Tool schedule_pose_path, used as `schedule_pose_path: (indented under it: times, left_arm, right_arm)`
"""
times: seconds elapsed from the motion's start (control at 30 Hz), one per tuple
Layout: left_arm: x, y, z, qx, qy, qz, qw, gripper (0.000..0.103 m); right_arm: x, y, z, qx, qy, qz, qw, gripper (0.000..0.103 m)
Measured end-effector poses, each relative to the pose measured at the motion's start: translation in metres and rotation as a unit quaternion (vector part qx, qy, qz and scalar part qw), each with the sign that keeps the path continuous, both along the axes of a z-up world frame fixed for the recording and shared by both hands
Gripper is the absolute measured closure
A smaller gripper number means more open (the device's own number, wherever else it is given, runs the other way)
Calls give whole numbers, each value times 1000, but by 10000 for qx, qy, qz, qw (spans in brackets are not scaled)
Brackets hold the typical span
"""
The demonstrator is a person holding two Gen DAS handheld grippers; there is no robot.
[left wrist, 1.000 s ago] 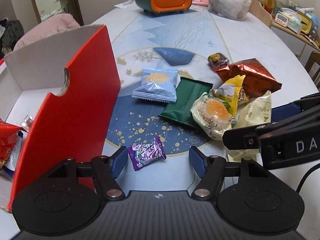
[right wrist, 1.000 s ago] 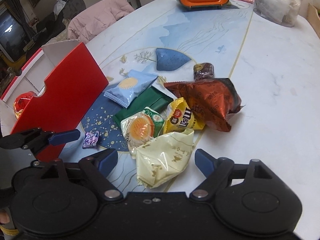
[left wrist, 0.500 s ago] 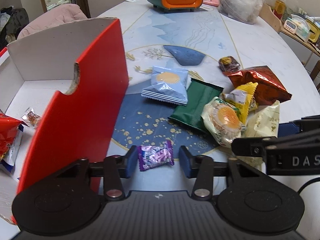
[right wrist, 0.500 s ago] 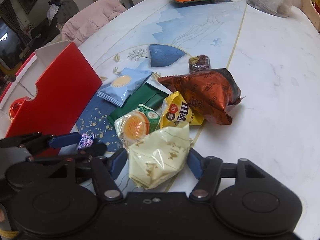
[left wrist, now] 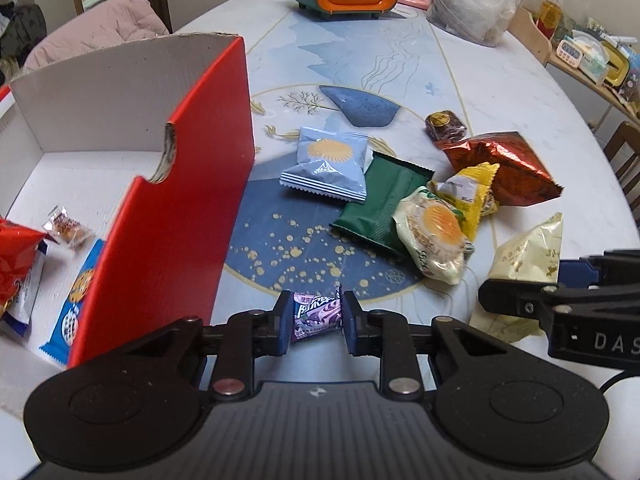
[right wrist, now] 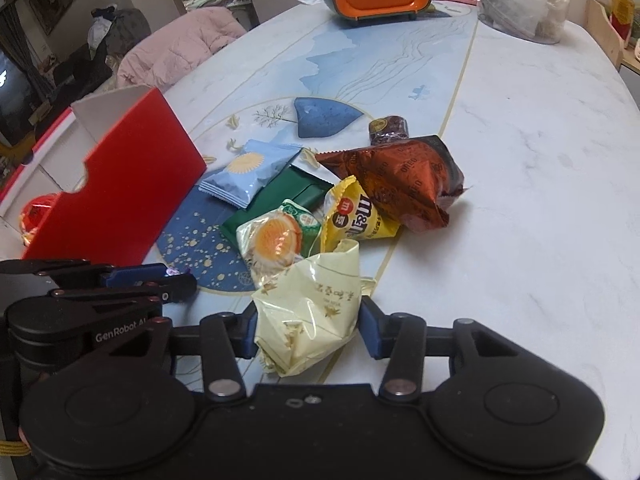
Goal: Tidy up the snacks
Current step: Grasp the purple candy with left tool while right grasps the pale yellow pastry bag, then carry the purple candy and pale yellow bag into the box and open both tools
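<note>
Between the pads of my left tool [left wrist: 316, 317] sits the purple candy [left wrist: 317, 313], pinched across its short width at the near edge of the surface [right wrist: 520, 160], just beside the red wall of the box [left wrist: 168, 216]. I judge that grip sensible: the box is right alongside, so the carry over the wall should be short. My right tool [right wrist: 307, 326] is clamped on the cream packet [right wrist: 308, 312], its pads pressing either flank of the crinkled wrapper, which sits at the near end of the snack pile. Taking the nearest item of the heap leaves the others undisturbed, I think.

The candy is small and glossy, with white lettering and twisted ends. The cream packet is puffy, pale yellow with gold leaf marks, and creased where the pads squeeze it; it will likely deform more than slip.

Behind it lie the round orange-centred pastry [right wrist: 280, 240], yellow bag [right wrist: 356, 216], green packet [left wrist: 376, 204], pale blue packet [left wrist: 326, 164] and copper foil bag [right wrist: 400, 184], overlapping loosely. Inside the box, a red bag [left wrist: 14, 264] and a blue-and-white packet [left wrist: 78, 292] are already stowed.
</note>
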State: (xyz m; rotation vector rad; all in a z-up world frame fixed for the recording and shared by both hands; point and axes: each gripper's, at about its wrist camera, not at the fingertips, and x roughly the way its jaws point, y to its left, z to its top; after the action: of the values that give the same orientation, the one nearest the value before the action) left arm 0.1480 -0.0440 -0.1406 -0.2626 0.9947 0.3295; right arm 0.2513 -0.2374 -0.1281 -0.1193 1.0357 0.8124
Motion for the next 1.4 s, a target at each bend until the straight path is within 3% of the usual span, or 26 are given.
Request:
schedule_pose_path:
  times: [0.43, 0.7, 1.0, 1.4]
  left_arm:
    - [-38, 5, 48, -328, -234, -25, 9992, 78]
    - [-59, 16, 82, -212, -419, -81, 9989, 78]
    - [-79, 47, 111, -137, -616, -135, 9979, 78]
    - [-102, 118, 127, -50, -799, -54, 9968, 78]
  right_arm:
    - [-46, -21, 48, 270, -170, -29, 9995, 57]
    - [-73, -11, 84, 394, -359, -14, 9986, 57]
    - [-96, 22, 115, 602, -540, 60, 9967, 57]
    - [-115, 94, 131, 721, -774, 283, 9940, 57]
